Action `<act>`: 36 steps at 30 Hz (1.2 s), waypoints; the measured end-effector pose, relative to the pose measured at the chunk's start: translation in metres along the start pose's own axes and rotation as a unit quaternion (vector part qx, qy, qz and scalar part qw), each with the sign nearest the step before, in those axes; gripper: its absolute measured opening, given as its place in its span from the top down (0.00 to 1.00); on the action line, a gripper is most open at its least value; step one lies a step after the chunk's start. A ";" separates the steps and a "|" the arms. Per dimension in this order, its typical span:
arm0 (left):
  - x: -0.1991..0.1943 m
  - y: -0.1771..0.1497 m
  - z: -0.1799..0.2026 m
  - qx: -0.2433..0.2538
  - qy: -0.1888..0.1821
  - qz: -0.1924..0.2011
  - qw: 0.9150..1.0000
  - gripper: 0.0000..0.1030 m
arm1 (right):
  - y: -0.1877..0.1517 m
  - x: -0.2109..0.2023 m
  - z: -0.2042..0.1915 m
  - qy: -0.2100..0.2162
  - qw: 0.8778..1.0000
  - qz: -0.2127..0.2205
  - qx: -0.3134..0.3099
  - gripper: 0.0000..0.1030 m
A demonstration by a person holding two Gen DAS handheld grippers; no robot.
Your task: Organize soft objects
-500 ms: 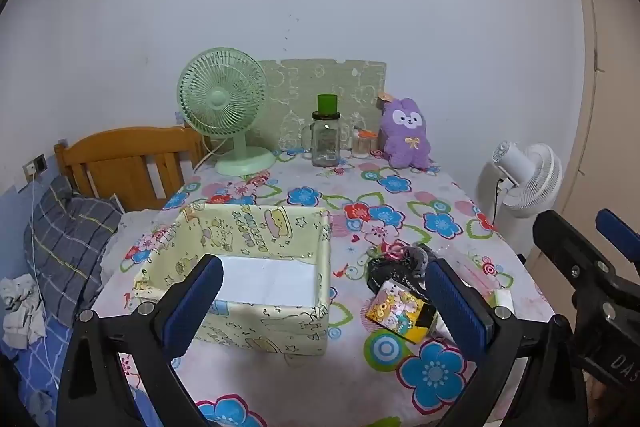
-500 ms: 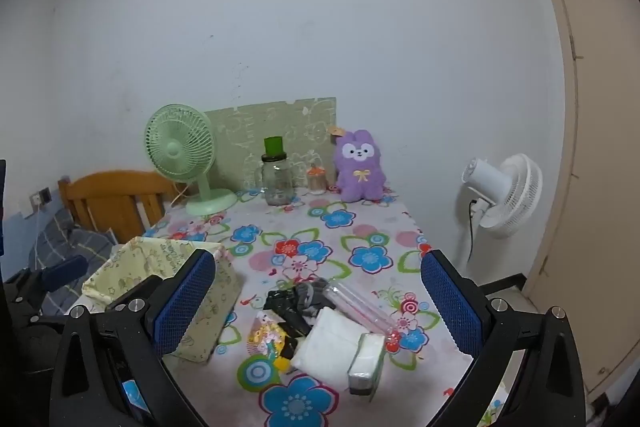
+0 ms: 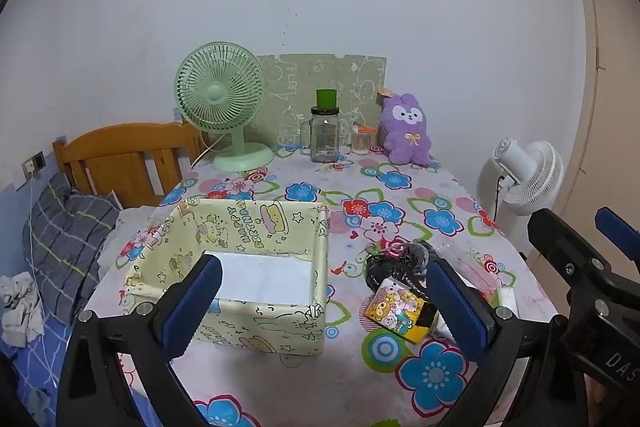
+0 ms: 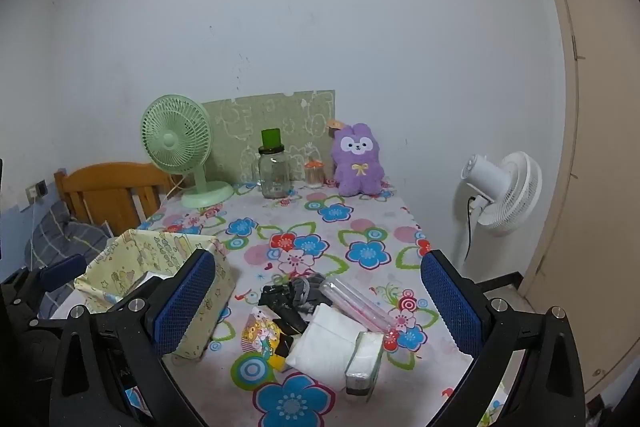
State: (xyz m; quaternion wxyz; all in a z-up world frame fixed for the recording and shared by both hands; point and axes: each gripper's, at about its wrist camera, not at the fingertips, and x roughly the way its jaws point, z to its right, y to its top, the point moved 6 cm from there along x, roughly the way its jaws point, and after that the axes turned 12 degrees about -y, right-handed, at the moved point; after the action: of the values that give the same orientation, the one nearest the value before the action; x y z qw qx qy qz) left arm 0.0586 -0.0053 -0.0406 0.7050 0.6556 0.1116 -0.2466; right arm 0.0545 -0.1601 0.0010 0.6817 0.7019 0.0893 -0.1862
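The left gripper (image 3: 324,301) hangs above the near edge of the table (image 3: 400,203), jaws spread as wide as they go and holding nothing. Between its fingers sits the yellow fabric box (image 3: 248,267), open-topped, its white floor bare, its long side running roughly across the view. The right gripper (image 4: 320,301) is likewise wide open and empty, hovering over the pile of soft things just right of the box (image 4: 160,267).

In that pile, nearest the table's front edge, a tissue pack (image 4: 362,361) lies with its long axis pointing away from the camera, touching a folded white cloth (image 4: 326,339) on its left. A cartoon-print pouch (image 4: 262,337) lies left of the cloth, tilted, nearest the box. Behind them are a dark bundle (image 4: 292,295) and a clear tube (image 4: 354,301) running diagonally toward the table's right edge.

Open tablecloth stretches beyond the box and pile as far as the back row: a green fan (image 4: 176,147), a glass jar (image 4: 274,173) and a purple plush (image 4: 358,161) upright against the wall. The pile lies close to the right edge of the table; past that edge stands a white fan (image 4: 504,193).
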 end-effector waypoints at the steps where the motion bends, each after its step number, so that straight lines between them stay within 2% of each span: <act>1: 0.000 0.000 0.000 -0.001 0.000 0.000 1.000 0.00 | 0.000 0.000 0.000 0.000 1.000 0.000 0.000 0.00; 36: 0.012 -0.001 0.001 0.000 -0.001 -0.008 1.000 0.01 | -0.003 0.007 -0.003 -0.002 1.000 -0.008 0.001 0.00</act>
State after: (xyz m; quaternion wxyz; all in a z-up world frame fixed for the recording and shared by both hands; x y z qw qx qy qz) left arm 0.0676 -0.0091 -0.0473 0.7028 0.6548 0.1159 -0.2528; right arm 0.0603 -0.1579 -0.0044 0.6799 0.7012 0.0931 -0.1933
